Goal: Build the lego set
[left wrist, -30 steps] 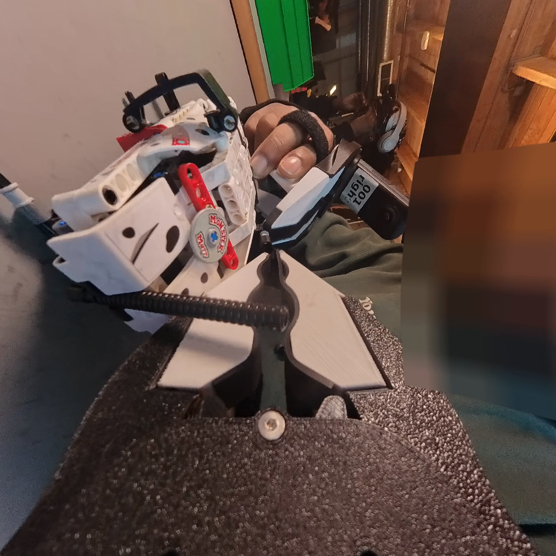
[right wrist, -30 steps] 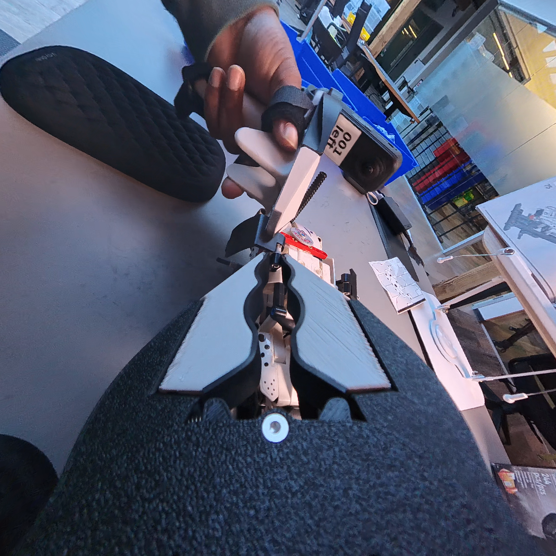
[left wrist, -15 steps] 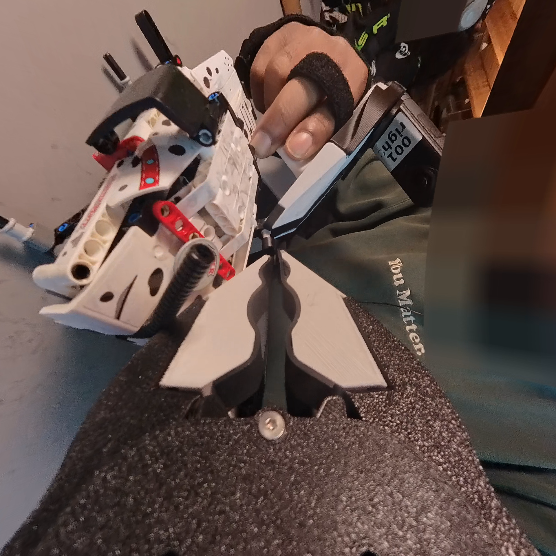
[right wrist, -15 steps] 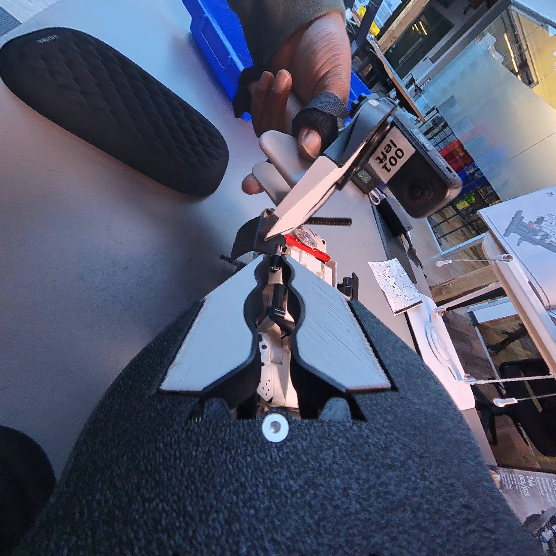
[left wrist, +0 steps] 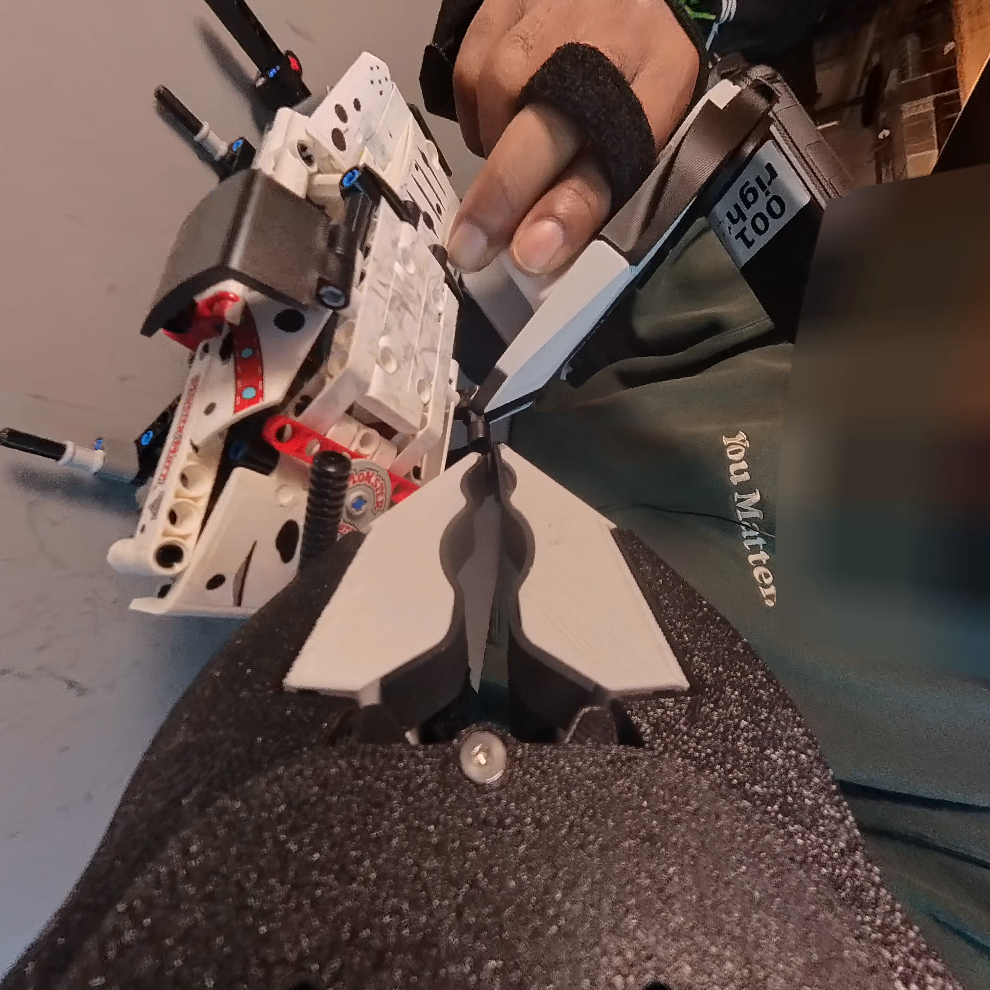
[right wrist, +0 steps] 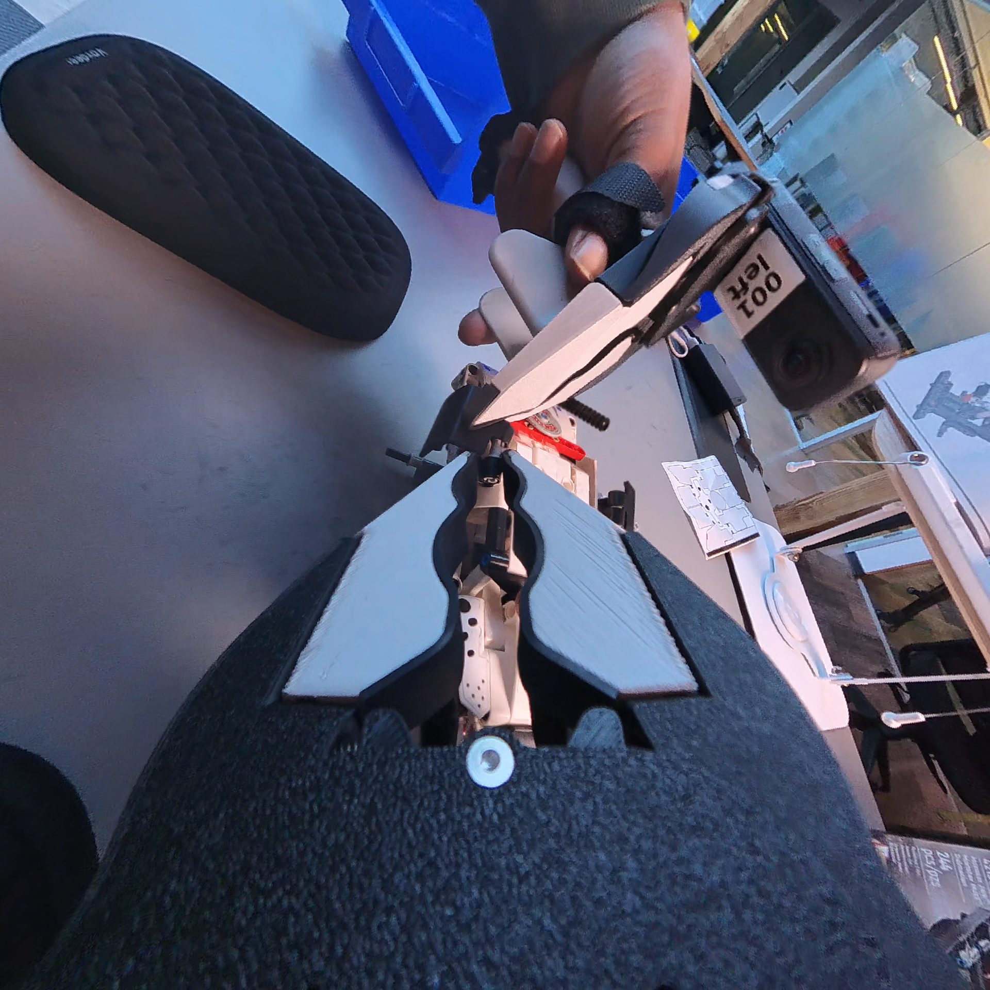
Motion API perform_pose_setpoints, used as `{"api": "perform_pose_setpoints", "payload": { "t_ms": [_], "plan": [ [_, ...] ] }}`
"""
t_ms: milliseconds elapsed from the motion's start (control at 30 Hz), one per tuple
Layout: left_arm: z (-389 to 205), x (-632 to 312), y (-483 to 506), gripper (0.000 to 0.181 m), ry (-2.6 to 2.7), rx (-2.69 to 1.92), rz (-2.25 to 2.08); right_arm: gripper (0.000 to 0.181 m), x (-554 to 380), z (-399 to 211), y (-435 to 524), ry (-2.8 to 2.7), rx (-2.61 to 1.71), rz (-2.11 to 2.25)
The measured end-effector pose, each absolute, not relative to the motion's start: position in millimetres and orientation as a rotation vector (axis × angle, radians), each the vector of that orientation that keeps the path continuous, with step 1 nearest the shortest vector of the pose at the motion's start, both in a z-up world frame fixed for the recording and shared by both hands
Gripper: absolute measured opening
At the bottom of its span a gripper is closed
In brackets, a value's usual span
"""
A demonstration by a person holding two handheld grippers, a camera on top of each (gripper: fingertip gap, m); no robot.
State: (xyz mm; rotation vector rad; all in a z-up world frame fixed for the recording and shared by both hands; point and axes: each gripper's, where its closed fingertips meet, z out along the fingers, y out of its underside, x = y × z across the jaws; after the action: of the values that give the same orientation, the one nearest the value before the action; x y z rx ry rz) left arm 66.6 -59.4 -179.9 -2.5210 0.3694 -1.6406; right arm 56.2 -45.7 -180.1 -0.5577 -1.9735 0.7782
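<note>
Right now both grippers meet at the white spotted lego model (left wrist: 332, 385), which sits tilted on the grey table (left wrist: 64, 696), its lower edge on the surface. The right gripper (right wrist: 490, 455) has its fingers clamped on the model's rear: white and black parts fill the narrow gap between them, down toward the screw. The left gripper (left wrist: 490, 455) comes at the same corner from the opposite side; its fingers are nearly together, and at the very tips they pinch a small black pin (left wrist: 477, 428) sticking out from the model's edge. A ribbed black hose (left wrist: 324, 503) stands up just in front of the left fingers, beside a red beam (left wrist: 321, 442). Farther across the table lie a black wrist rest (right wrist: 203, 182), a blue bin (right wrist: 428, 91) and a white sticker sheet (right wrist: 710, 506).
</note>
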Motion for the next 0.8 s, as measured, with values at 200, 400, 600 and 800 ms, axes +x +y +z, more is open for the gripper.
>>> {"api": "perform_pose_setpoints", "payload": {
  "t_ms": [200, 400, 600, 800],
  "plan": [
    [-179.7, 58.4, -58.4, 0.003, 0.345, -2.488, -1.433, 0.006, 50.4, -179.2, -44.5, -1.939, -0.620, 0.805],
    [-176.4, 57.5, -54.9, 0.000, 0.210, -2.383, -1.486, 0.007, 49.0, -179.2, -43.8, -1.921, -0.646, 0.802],
    [-178.3, 62.8, -53.2, 0.000, 0.085, -2.297, -1.579, 0.009, 55.5, -176.7, -35.8, -1.901, -0.699, 0.811],
    [-177.6, 64.5, -50.6, 0.000, 0.055, -2.257, -1.599, 0.006, 57.8, -179.1, -33.9, -1.954, -0.726, 0.855]
  ]
}}
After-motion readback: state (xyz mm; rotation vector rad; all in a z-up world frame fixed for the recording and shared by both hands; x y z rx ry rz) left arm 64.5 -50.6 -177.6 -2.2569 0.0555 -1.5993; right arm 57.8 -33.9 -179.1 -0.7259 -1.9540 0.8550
